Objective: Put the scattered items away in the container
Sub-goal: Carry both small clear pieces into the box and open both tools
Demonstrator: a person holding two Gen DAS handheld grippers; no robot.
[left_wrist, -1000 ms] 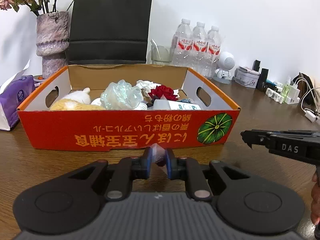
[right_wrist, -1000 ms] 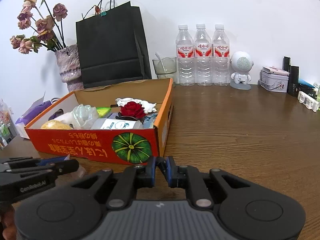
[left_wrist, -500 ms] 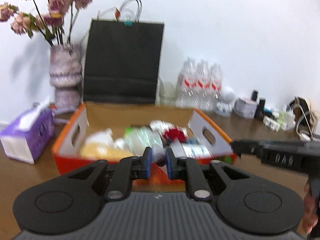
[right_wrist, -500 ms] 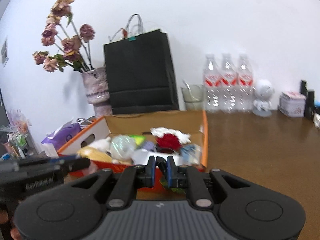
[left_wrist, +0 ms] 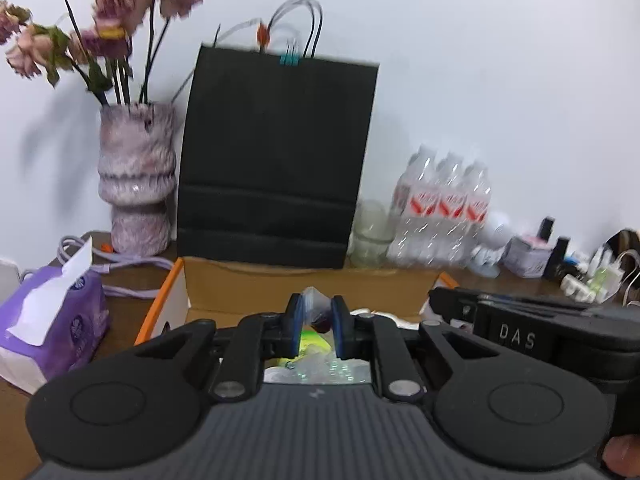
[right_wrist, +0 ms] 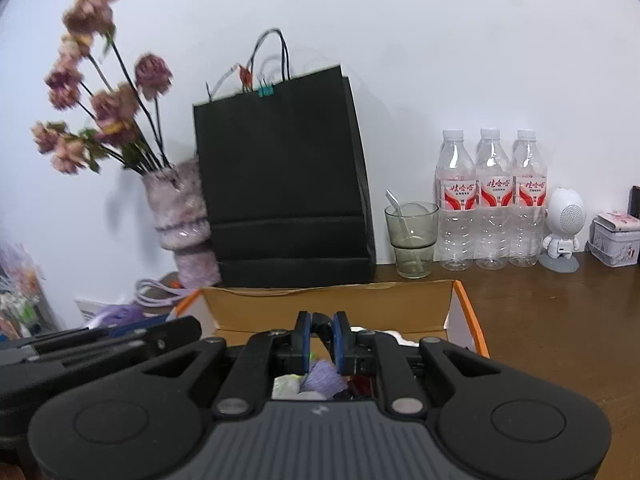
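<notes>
Both hold small items over the box (left_wrist: 304, 280): the left gripper (left_wrist: 316, 320) pinches crinkly plastic (left_wrist: 314, 296), the right gripper (right_wrist: 320, 334) something dark (right_wrist: 322, 326). Released near the front edge, either could tumble onto the table (right_wrist: 560, 320).

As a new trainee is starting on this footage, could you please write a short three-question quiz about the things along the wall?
1. True or false: three water bottles stand to the right of the black paper bag.
2. What stands in the glass cup? A fork, B spoon, C straw.
3. Fill in: the flowers stand in a ___ left of the bag.

Key: 1 true; 2 B, the spoon; 3 vase.
</notes>
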